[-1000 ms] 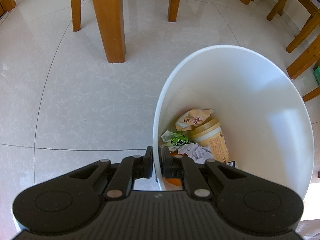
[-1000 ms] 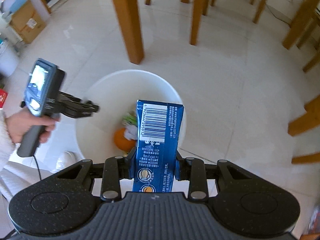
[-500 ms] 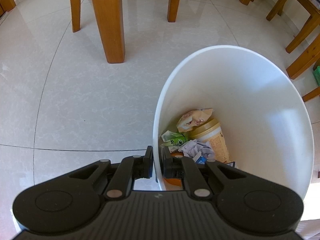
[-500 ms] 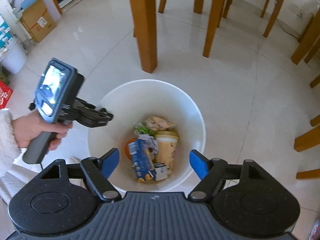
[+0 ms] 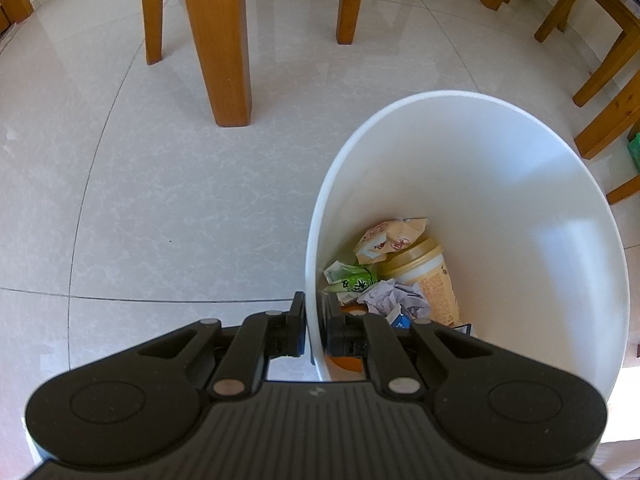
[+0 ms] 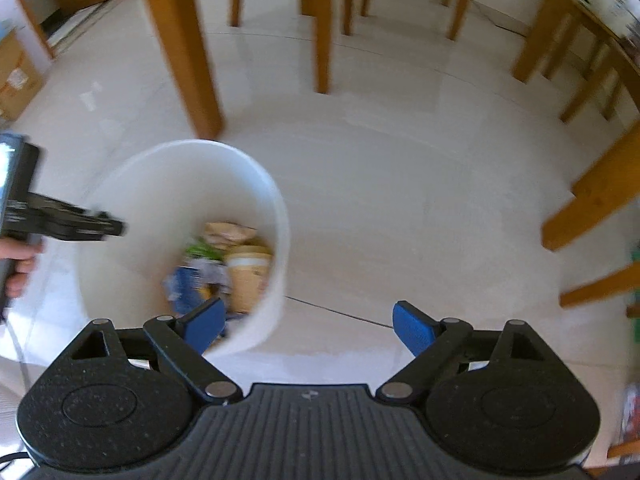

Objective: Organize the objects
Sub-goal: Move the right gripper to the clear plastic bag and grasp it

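A: What is the left gripper (image 5: pixel 313 330) doing?

B: Its jaws are pinched on the near rim of the white bin (image 5: pixel 520 152), one finger outside the wall, the other inside.

A: And the right gripper (image 6: pixel 308 322)?

B: Its jaws are spread wide and opening further, with nothing between the blue pads (image 6: pixel 206 318); only bare floor tile (image 6: pixel 380 208) shows in the gap.

A: Where is the blue carton (image 6: pixel 182 286)?

B: Down in the bin, ahead of and just beyond the right gripper's left pad, well clear of both pads. It lies beside a tan lidded cup (image 5: pixel 430 276), under crumpled paper (image 5: pixel 394 296). From the left wrist only a blue corner (image 5: pixel 400 320) peeks out, just past the inner finger.

A: Anything else in there?

B: A green wrapper (image 5: pixel 352 278) and a crumpled beige packet (image 5: pixel 390 236), farther from the jaws. The right view is blurred.
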`<action>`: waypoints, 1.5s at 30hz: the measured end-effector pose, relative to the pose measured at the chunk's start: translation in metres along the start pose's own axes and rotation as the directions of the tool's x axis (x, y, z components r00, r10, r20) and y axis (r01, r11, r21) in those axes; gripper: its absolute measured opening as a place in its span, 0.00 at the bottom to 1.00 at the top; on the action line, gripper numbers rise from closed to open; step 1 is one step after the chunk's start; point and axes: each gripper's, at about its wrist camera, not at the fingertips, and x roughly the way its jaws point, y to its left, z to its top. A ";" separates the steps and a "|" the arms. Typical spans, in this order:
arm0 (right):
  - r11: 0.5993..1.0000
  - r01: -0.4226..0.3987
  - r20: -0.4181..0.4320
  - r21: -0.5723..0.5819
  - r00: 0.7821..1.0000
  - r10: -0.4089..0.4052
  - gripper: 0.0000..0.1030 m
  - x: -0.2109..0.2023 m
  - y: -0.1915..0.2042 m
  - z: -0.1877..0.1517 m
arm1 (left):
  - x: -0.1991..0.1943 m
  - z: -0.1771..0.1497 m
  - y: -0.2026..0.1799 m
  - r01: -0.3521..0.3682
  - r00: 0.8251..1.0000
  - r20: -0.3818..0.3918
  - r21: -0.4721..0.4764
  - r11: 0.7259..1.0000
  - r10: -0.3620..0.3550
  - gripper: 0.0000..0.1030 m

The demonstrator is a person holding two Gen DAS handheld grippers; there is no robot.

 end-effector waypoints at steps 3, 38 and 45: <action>0.999 0.033 -0.016 0.035 0.999 -0.032 0.92 0.016 -0.036 -0.014 | 0.000 0.000 0.002 0.009 1.000 -0.005 -0.013 1.000 -0.009 0.07; 0.961 0.114 -0.269 0.254 0.962 -0.043 0.93 0.286 -0.293 -0.121 | 0.001 -0.003 0.000 0.009 1.000 -0.003 -0.026 1.000 -0.009 0.07; 0.982 0.095 -0.299 0.161 0.953 -0.043 0.81 0.308 -0.305 -0.134 | 0.000 -0.006 -0.001 0.007 1.000 0.001 -0.024 1.000 -0.007 0.07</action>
